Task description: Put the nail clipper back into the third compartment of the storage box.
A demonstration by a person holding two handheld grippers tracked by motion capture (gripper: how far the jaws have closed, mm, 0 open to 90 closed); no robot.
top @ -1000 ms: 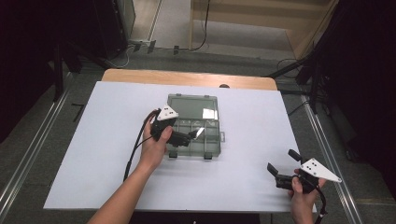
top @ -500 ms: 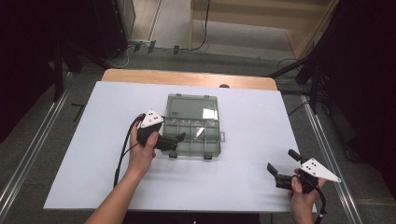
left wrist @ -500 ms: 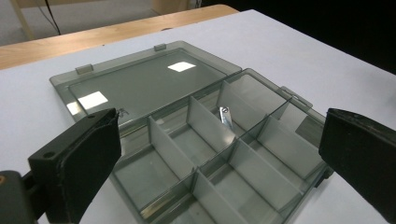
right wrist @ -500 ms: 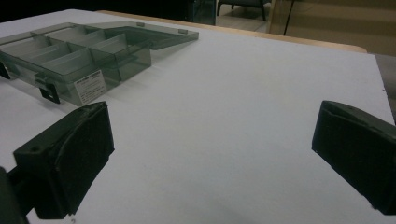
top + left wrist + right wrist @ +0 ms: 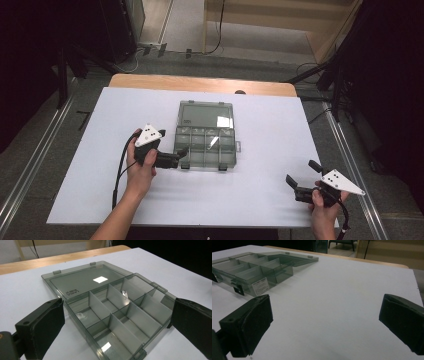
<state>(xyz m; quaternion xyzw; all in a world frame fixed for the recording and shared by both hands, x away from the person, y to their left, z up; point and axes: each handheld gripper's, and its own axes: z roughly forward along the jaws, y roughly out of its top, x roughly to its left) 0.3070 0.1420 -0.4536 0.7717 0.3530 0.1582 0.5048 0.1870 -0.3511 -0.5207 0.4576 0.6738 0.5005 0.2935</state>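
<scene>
**Lying open on the white table, a grey divider box with the left tongs at its corner**

Resting near the middle of the white table [image 5: 100, 125], the smoky grey compartment box [image 5: 205, 145] has its lid [image 5: 206, 114] folded flat back toward the far side, hinged along the tray's far edge. The tray is split by thin walls into two rows of small bins. One bin in the far row holds a small shiny metal piece [image 5: 125, 293]; what it is cannot be told. A white label [image 5: 259, 286] sits on one short outer wall of the tray.

The left gripper [image 5: 181, 153] is at the box's near left corner, held in the person's left hand [image 5: 142, 167]. Its jaws stand wide apart and grip nothing; in the left gripper view they frame the tray, one pad just beside the tray's corner wall, though contact cannot be judged.

The right gripper [image 5: 301, 175] is held in the right hand [image 5: 325, 205] near the table's near right corner, well apart from the box. Its jaws are also spread wide and hold nothing, with bare table between them.
</scene>
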